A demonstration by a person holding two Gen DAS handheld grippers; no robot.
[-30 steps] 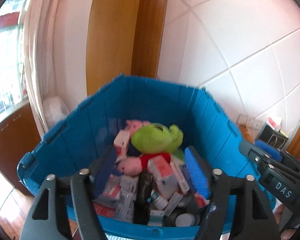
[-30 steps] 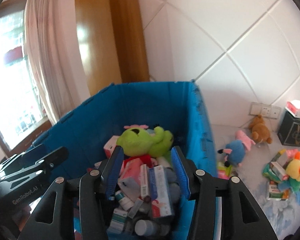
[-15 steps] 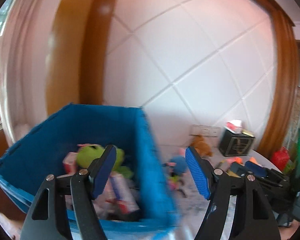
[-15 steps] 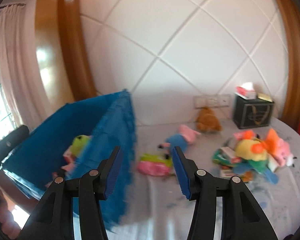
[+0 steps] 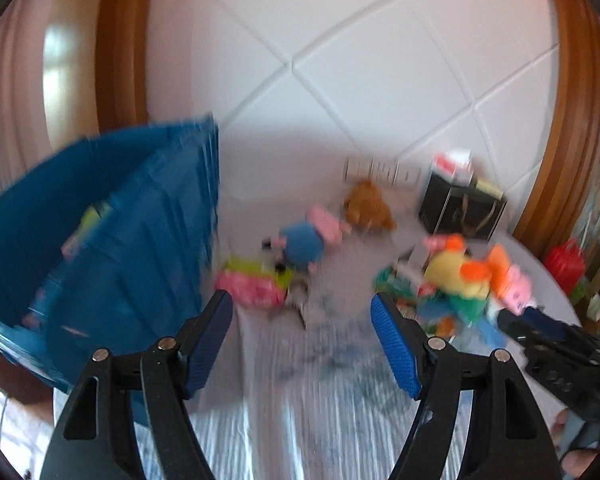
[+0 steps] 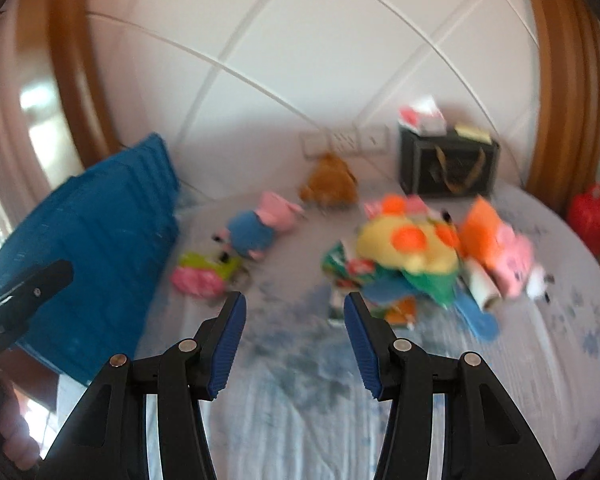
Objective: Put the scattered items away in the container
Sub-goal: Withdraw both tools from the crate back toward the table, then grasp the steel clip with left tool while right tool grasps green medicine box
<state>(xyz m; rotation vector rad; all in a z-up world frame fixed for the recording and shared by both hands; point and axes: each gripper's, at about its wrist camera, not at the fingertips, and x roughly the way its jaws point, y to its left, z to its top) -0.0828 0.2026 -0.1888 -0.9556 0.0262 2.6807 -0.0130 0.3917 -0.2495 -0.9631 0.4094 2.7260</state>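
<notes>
The blue bin stands at the left on the table; it also shows in the right wrist view. Scattered on the cloth are a pink and green toy, a blue and pink plush, a brown plush and a heap with a yellow and orange plush. My left gripper is open and empty above the cloth. My right gripper is open and empty, short of the heap. Both views are blurred.
A black box with a tissue pack on top stands at the back by the padded wall. A red object sits at the far right edge. The right gripper's body shows low right in the left wrist view.
Both grippers have swung right, away from above the blue bin toward the scattered toys on the table. Both stay open and empty.
</notes>
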